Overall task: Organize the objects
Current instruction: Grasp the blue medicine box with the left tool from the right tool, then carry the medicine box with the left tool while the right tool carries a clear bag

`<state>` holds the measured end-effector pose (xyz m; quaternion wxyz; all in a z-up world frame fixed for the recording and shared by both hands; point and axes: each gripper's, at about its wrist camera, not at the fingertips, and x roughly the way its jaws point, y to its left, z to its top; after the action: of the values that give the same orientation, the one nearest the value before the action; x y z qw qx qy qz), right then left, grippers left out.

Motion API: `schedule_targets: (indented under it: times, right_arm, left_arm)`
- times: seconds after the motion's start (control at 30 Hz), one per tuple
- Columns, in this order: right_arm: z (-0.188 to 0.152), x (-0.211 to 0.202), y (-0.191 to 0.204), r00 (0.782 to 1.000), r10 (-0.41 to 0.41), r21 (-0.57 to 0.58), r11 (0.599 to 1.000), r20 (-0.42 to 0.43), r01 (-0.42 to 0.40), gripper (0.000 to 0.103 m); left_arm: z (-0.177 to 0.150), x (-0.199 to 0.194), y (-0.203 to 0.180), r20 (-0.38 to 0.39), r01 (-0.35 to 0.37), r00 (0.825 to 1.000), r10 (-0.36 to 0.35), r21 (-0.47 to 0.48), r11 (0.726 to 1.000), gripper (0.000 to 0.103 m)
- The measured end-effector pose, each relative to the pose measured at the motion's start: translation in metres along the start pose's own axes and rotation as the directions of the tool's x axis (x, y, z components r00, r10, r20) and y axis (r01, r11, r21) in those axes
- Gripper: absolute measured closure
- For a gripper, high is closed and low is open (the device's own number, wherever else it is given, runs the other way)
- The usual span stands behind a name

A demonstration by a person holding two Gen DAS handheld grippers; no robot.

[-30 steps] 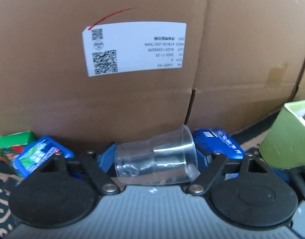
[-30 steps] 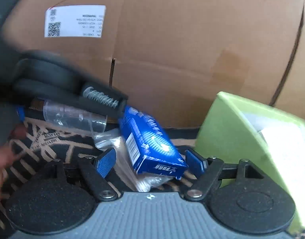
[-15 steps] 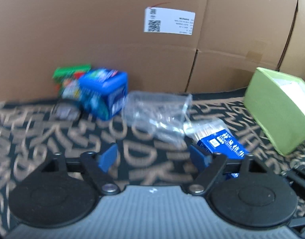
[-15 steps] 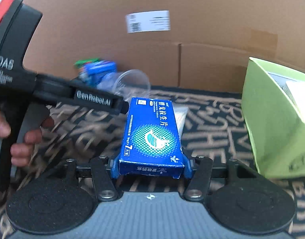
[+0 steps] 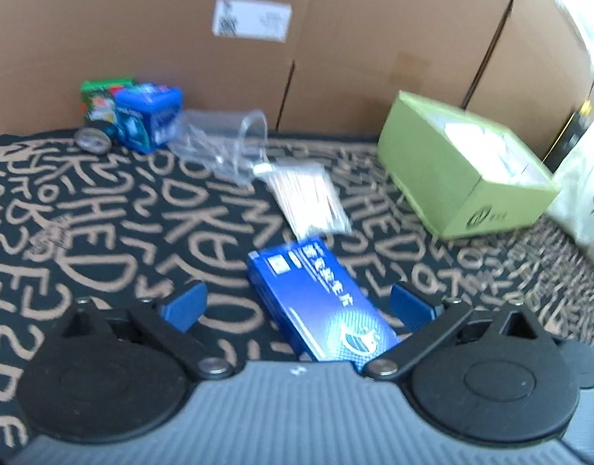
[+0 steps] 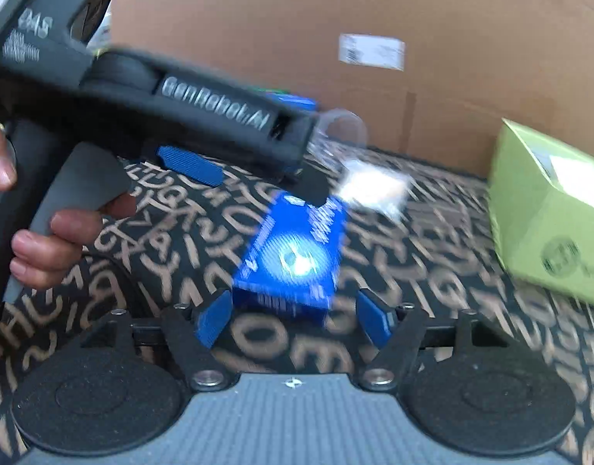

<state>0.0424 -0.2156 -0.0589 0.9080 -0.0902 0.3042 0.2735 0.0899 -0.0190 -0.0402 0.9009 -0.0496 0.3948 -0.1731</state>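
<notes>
R gripper (image 6: pixel 293 319) has let go of the blue box (image 6: pixel 293 255) since 0.5 s ago; both grippers backed off.
Box lies flat on patterned mat (image 5: pixel 103 224), just ahead of R jaws, released; L gripper (image 5: pixel 297 304) jaws also wide, empty. Risk: a careless regrasp skids box into toothpick bag (image 5: pixel 304 193).

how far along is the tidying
Early, it seems. Both grippers, left and right, are open and empty. The blue box lies on the mat; plastic cup, stick packet and small boxes sit outside the green box.
</notes>
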Motion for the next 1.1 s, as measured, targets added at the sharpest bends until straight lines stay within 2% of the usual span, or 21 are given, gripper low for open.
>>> schedule_targets:
  times: [0.1, 0.17, 0.2, 0.3, 0.4, 0.5, 0.67, 0.83, 0.93, 0.97, 1.0, 1.07, 1.1]
  right_arm:
    - [-0.012, -0.019, -0.020, 1.000, 0.006, 0.095, 0.995, -0.014, -0.004, 0.028]
    - [-0.017, -0.031, -0.027, 0.999, -0.039, 0.129, 0.991, -0.020, 0.042, 0.028]
    - [-0.018, -0.033, -0.033, 0.997, -0.077, 0.139, 0.987, -0.024, 0.079, 0.028]
    - [-0.015, -0.034, -0.044, 0.985, -0.173, 0.172, 0.970, -0.020, 0.174, 0.028]
    - [-0.009, -0.024, -0.051, 0.984, -0.180, 0.207, 0.963, 0.009, 0.175, 0.028]
    - [0.007, -0.004, -0.050, 0.983, -0.182, 0.206, 0.964, 0.039, 0.170, 0.028]
    - [0.045, 0.034, -0.051, 0.987, -0.145, 0.249, 0.961, 0.074, 0.123, 0.028]
    - [0.077, 0.088, -0.050, 0.987, -0.159, 0.287, 0.947, 0.020, 0.146, 0.028]
    - [0.084, 0.111, -0.051, 0.987, -0.163, 0.287, 0.945, -0.008, 0.158, 0.028]
    - [0.084, 0.111, -0.049, 0.984, -0.179, 0.265, 0.948, -0.005, 0.174, 0.036]
    - [0.083, 0.110, -0.048, 0.981, -0.192, 0.247, 0.950, -0.010, 0.188, 0.053]
    - [0.077, 0.102, -0.049, 0.979, -0.205, 0.226, 0.953, -0.007, 0.201, 0.070]
    - [0.073, 0.096, -0.053, 0.980, -0.200, 0.229, 0.953, -0.006, 0.196, 0.074]
  left_arm:
    - [-0.003, 0.016, -0.014, -0.027, -0.009, 1.000, 0.010, 0.027, 1.000, 0.000]
    - [-0.006, 0.024, -0.024, 0.008, -0.111, 0.994, 0.111, 0.103, 0.988, 0.004]
    - [-0.008, 0.027, -0.026, 0.023, -0.137, 0.991, 0.135, 0.141, 0.980, 0.007]
    - [-0.009, 0.019, -0.016, 0.028, -0.138, 0.990, 0.135, 0.157, 0.978, 0.020]
    - [-0.010, 0.005, 0.003, 0.027, -0.177, 0.984, 0.175, 0.107, 0.978, 0.021]
    - [-0.012, -0.016, 0.021, 0.055, -0.175, 0.984, 0.172, 0.051, 0.983, 0.015]
    - [-0.016, -0.030, 0.033, 0.077, -0.202, 0.977, 0.200, 0.021, 0.979, 0.011]
    - [-0.016, -0.025, 0.031, 0.065, -0.162, 0.985, 0.159, 0.048, 0.986, 0.005]
    - [-0.015, -0.019, 0.025, 0.061, -0.178, 0.983, 0.174, 0.082, 0.981, 0.005]
    - [-0.016, -0.016, 0.023, 0.059, -0.185, 0.982, 0.180, 0.097, 0.978, 0.008]
    - [-0.015, -0.014, 0.023, 0.053, -0.185, 0.982, 0.180, 0.110, 0.977, 0.015]
    - [-0.013, -0.007, 0.025, 0.024, -0.175, 0.985, 0.174, 0.114, 0.978, 0.020]
    - [-0.012, -0.005, 0.024, 0.026, -0.179, 0.984, 0.177, 0.117, 0.977, 0.019]
